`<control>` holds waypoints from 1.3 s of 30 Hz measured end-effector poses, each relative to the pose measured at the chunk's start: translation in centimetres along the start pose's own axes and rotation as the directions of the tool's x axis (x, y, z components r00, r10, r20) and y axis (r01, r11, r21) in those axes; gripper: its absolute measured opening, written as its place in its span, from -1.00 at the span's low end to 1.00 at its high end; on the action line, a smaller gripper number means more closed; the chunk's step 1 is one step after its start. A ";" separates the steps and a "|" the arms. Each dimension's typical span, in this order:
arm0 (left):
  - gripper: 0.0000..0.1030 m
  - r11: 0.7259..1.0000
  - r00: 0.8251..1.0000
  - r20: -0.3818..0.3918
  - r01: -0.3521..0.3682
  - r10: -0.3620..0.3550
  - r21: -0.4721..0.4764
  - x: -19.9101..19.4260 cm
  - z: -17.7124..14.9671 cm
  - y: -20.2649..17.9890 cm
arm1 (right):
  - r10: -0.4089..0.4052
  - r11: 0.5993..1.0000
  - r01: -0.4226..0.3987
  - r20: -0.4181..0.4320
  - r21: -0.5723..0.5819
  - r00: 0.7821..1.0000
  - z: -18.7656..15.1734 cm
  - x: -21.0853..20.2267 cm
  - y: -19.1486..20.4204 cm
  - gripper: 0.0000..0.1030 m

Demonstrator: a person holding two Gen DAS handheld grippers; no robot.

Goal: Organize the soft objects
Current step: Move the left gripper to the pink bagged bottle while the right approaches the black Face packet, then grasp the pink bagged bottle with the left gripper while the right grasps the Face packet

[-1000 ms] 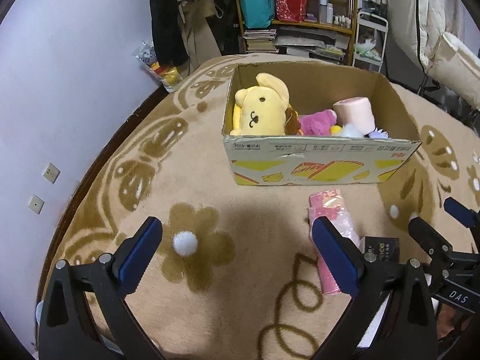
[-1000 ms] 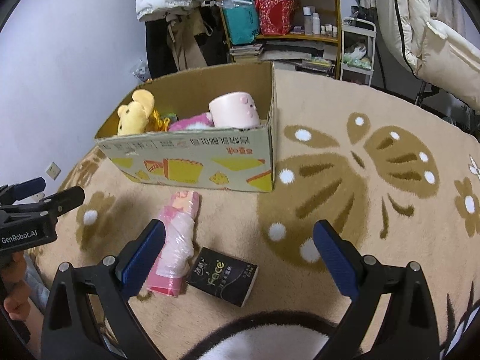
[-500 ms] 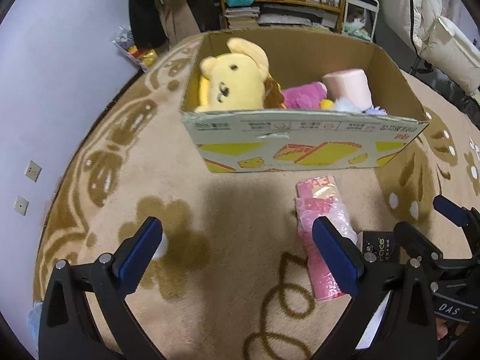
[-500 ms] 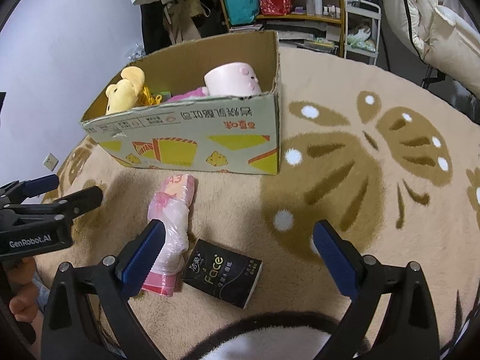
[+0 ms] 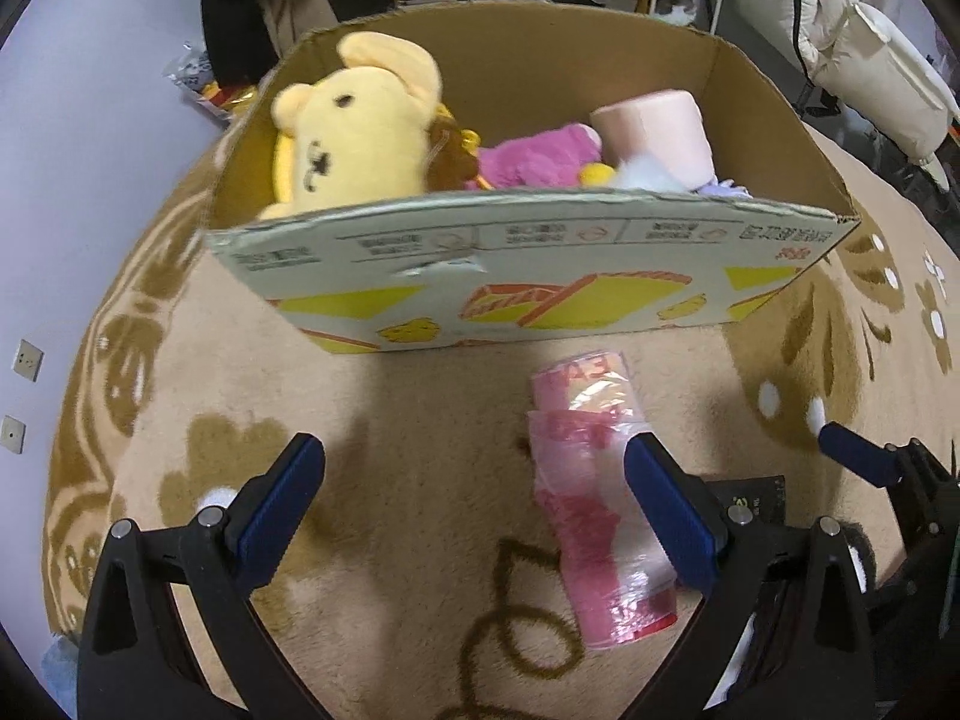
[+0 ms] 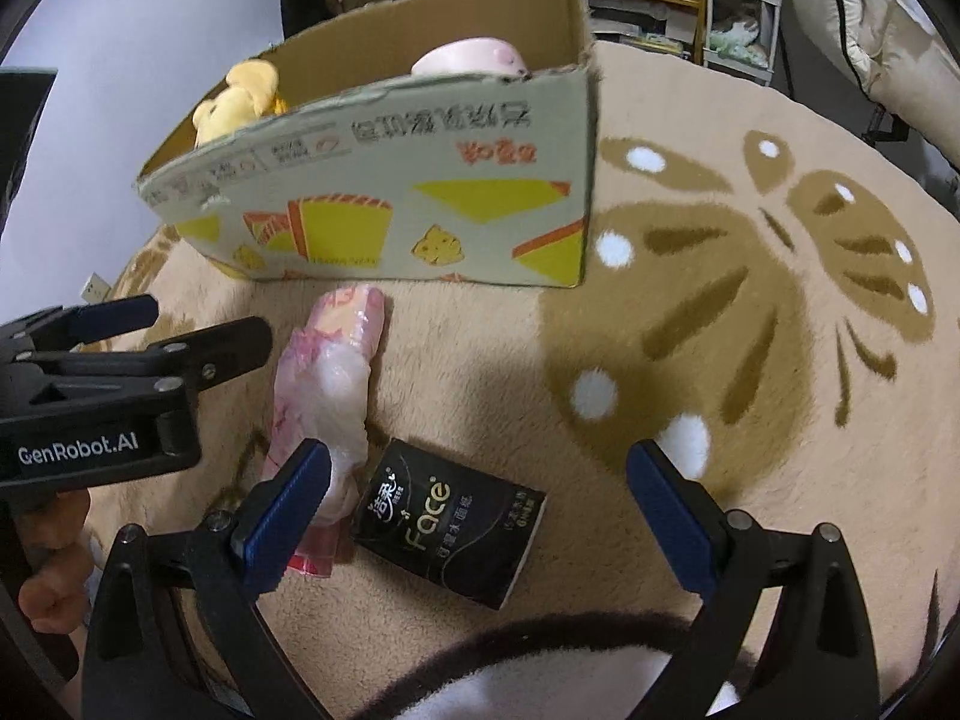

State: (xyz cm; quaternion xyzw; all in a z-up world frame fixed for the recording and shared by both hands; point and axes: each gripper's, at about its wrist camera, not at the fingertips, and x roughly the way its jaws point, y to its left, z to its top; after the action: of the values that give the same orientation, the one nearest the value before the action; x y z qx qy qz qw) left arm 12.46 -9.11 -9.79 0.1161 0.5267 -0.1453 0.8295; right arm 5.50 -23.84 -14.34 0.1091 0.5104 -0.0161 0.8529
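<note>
1. Open corrugated cardboard box (image 5: 528, 276) on a plush beige rug (image 5: 390, 420) with brown flower and butterfly shapes; torn top edge, yellow and orange print on the near wall.
2. Inside the box: fuzzy yellow plush dog (image 5: 354, 138) at the left end, magenta plush (image 5: 534, 159) in the middle, smooth pale pink cylindrical plush (image 5: 654, 132) at the right.
3. Outside, on the rug just before the box's near wall: long pink soft pack (image 5: 594, 510) in crinkly glossy clear film, lying lengthwise away from the box.
4. Just beside its near end: flat black tissue pack (image 6: 450, 531), rectangular, glossy, white lettering.
5. Left gripper (image 5: 474, 510): blue-padded fingers spread wide, nothing between them, low over the rug, pointing at the box; right finger overlapping the pink pack.
6. Right gripper (image 6: 477, 507): likewise wide apart and unloaded, angled down over the black pack, left finger overlapping the pink pack's near end.
</note>
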 end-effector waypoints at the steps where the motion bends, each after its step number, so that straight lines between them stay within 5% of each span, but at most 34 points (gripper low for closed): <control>1: 0.93 1.000 1.000 -0.005 0.008 -0.008 0.003 0.2 0.0 -0.2 | 0.003 1.000 -0.003 -0.004 -0.003 1.000 0.0 0.1 0.1 1.00; 19: 0.93 0.994 0.992 -0.066 0.105 -0.104 0.012 3.2 0.8 -1.8 | 0.011 1.000 -0.013 -0.078 -0.019 0.997 -0.5 2.1 0.8 1.00; 39: 0.93 0.997 0.991 -0.112 0.074 -0.071 0.026 6.5 0.3 -1.8 | 0.022 1.000 -0.021 -0.100 0.003 0.995 -0.3 3.1 1.0 1.00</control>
State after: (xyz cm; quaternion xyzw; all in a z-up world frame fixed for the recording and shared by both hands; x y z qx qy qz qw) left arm 14.64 -11.61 -15.65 0.1175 0.5737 -0.1766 0.7911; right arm 6.90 -22.53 -17.02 0.1161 0.5511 -0.0020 0.8263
